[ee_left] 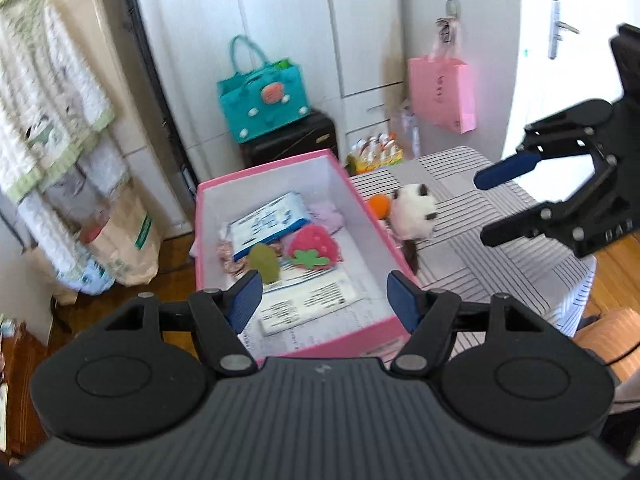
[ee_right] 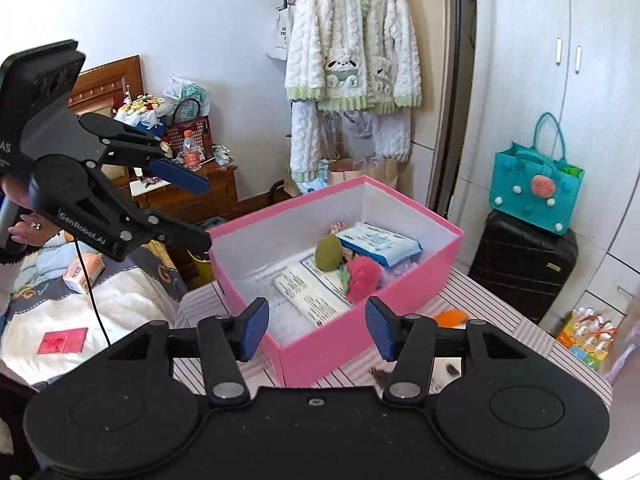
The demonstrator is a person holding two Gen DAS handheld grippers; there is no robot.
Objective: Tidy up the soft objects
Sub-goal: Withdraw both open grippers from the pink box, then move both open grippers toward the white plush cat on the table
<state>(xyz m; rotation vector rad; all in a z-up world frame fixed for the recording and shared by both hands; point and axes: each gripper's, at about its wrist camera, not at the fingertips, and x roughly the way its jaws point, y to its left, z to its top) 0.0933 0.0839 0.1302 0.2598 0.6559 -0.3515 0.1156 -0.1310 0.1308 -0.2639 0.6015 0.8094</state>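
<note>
While both grippers, left point(ee_left: 325, 294) and right point(ee_right: 317, 328), hover empty with jaws apart, soft toys lie in the pink box point(ee_left: 362, 196); the plush point(ee_left: 414, 216) and orange ball point(ee_left: 379, 204) beside it on the table await a grasp next.

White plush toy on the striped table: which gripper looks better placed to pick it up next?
Probably the right gripper: it hangs open over the striped table on the plush toy's side, while the left gripper, also open, points into the pink box.
</note>
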